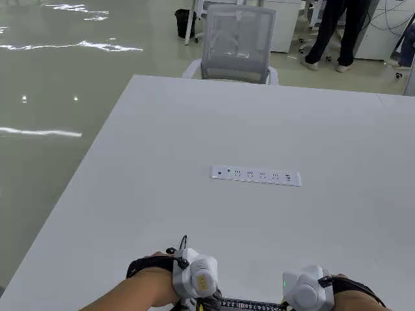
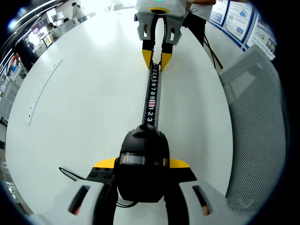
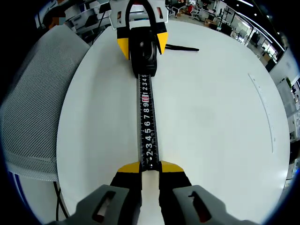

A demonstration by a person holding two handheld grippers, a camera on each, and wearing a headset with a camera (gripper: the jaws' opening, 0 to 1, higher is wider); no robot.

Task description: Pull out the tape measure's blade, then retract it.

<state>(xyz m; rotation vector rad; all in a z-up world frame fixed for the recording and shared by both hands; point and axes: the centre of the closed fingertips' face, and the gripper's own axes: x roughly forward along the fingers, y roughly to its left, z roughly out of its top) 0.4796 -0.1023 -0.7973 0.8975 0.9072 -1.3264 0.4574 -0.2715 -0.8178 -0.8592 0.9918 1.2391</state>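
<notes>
Grip is set along the counter's (image 1: 259, 116) near edge, left tongs (image 2: 143, 164) clamped on the tape measure case (image 3: 143, 51), right tongs (image 3: 149, 167) pinching the tip of the extended blade (image 3: 146, 117): keep travel straight and level to prevent kinking.

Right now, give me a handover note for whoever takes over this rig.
Left claw: shut on the tape measure case, at the near edge of the table.
Right claw: shut on the tip of the blade.
The blade runs straight between the two claws, low along the table.
Done: blade pulled out.
Left: retract it into the case, probably by easing the right claw toward the left one.
</notes>
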